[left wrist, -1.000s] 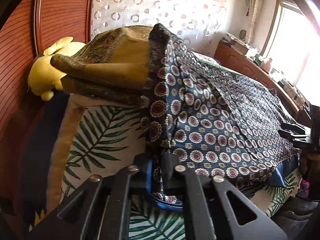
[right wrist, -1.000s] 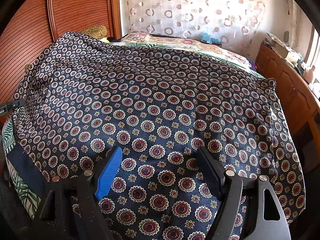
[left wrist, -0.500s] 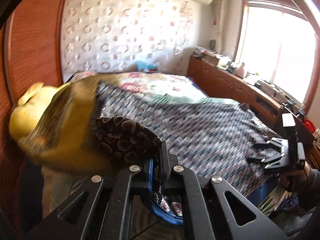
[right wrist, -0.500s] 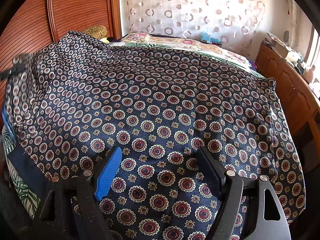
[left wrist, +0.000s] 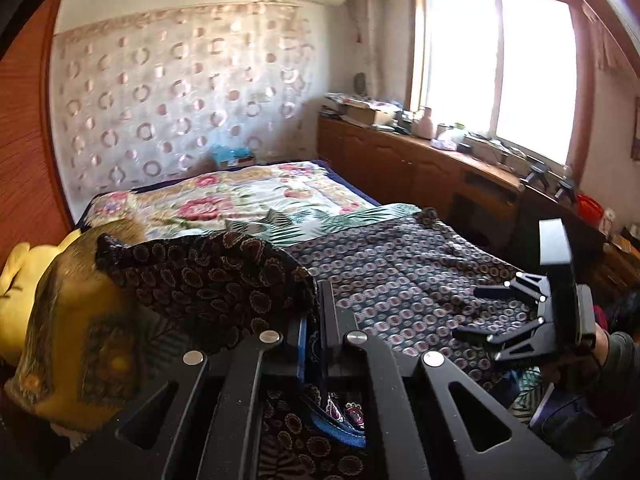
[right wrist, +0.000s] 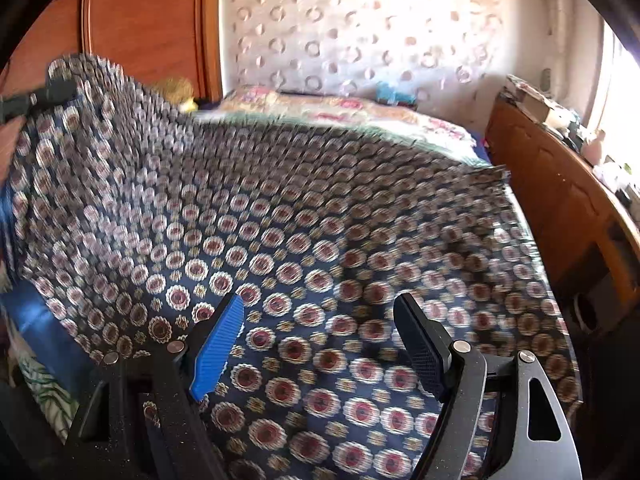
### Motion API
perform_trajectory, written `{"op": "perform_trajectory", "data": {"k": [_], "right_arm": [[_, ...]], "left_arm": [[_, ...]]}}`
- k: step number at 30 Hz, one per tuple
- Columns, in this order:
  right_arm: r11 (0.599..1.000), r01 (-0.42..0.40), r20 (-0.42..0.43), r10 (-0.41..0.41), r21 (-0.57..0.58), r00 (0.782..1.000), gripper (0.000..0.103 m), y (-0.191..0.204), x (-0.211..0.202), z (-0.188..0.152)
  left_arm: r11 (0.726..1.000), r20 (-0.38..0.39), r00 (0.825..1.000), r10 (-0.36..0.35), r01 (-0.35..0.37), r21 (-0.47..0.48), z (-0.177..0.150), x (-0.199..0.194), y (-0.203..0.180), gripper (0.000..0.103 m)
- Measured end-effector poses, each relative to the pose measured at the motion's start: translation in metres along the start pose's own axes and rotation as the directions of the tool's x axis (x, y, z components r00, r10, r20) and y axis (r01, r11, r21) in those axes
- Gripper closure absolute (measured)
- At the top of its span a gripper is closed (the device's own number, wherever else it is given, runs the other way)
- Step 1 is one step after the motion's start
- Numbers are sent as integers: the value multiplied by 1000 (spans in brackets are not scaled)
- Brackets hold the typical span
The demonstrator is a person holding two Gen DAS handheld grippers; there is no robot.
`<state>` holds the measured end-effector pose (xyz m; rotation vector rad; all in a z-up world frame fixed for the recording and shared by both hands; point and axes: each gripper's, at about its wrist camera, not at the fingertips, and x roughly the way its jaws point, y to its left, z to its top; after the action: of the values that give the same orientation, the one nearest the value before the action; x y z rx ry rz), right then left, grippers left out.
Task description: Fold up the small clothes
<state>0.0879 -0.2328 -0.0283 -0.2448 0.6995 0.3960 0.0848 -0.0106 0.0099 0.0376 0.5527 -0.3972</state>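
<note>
- Since a second ago your left gripper (left wrist: 320, 320) has risen and rolled, lifting the cloth's corner with it; the wall, window and far end of the bed now fill its view where cloth filled it before.
- Your left jaws are pressed together on the hem of the navy patterned cloth (right wrist: 320, 248), whose blue-edged border hangs down between the fingers.
- From that pinch the cloth's underside runs up and left as a dark raised fold, draped over the golden-brown cushion (left wrist: 80, 320).
- Just behind the cushion sits a yellow plush toy (left wrist: 20, 280), against the wooden headboard (right wrist: 152, 20).
- Most of the cloth lies spread on the bed (left wrist: 248, 196), covering the near part; the floral bedspread beyond it is bare.
- Your right gripper (right wrist: 320, 340) hovers low over the cloth's near edge, jaws spread wide with nothing between them.
- In the right wrist view the lifted left side of the cloth is blurred.
- Along the window side a wooden cabinet (left wrist: 420, 168) carries clutter.
</note>
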Motion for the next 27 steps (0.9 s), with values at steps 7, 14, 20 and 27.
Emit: {"op": "perform_trajectory", "data": {"k": [7, 14, 20, 27], "right_arm": [[997, 10, 75, -16, 77, 997, 24, -33, -39, -1], [996, -10, 84, 2, 89, 996, 24, -38, -49, -11], [994, -75, 88, 68, 84, 994, 24, -31, -39, 0], [987, -157, 73, 154, 31, 985, 24, -12, -18, 24]], "left_arm": [[997, -21, 998, -67, 68, 46, 14, 12, -26, 98], [997, -48, 996, -73, 74, 26, 1, 16, -23, 63], [999, -33, 999, -34, 34, 7, -7, 6, -11, 28], [998, -31, 998, 58, -59, -36, -27, -4, 11, 23]]}}
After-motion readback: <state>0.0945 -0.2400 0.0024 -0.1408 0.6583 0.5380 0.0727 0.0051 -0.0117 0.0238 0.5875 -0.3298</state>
